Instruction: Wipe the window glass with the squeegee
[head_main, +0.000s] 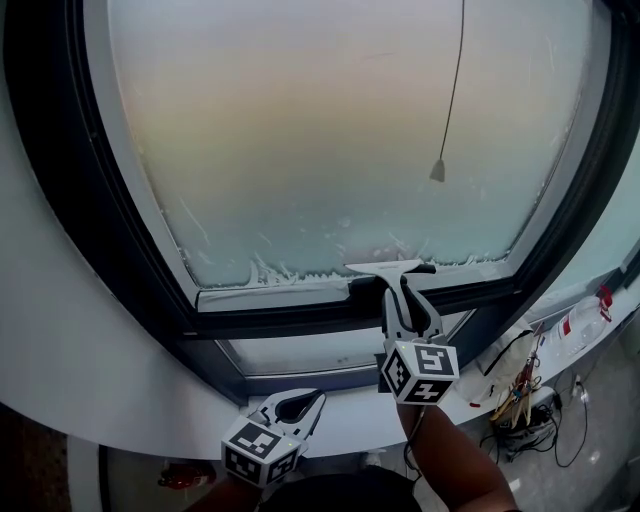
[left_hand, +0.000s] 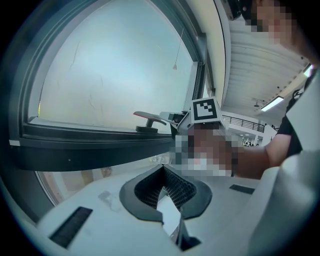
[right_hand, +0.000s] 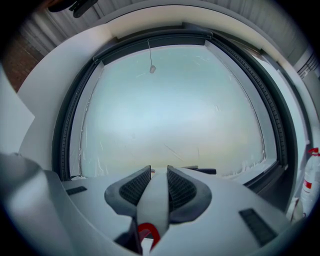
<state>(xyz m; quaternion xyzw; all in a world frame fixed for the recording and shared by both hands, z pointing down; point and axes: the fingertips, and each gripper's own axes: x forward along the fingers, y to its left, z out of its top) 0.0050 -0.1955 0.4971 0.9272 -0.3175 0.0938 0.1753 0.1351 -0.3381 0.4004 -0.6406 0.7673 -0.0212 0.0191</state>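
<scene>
The window glass is misted, with foam streaks along its bottom and side edges. A white squeegee lies with its blade across the bottom of the pane, just above the dark frame. My right gripper is shut on the squeegee's handle, and the blade shows past the jaws. My left gripper hangs low by the white sill, shut with nothing in it. In the left gripper view the shut jaws face the squeegee from the side.
A blind cord with a small weight hangs in front of the glass at upper right, cord weight. A red-capped bottle and tangled cables lie at the right on the sill. Curved white wall surrounds the frame.
</scene>
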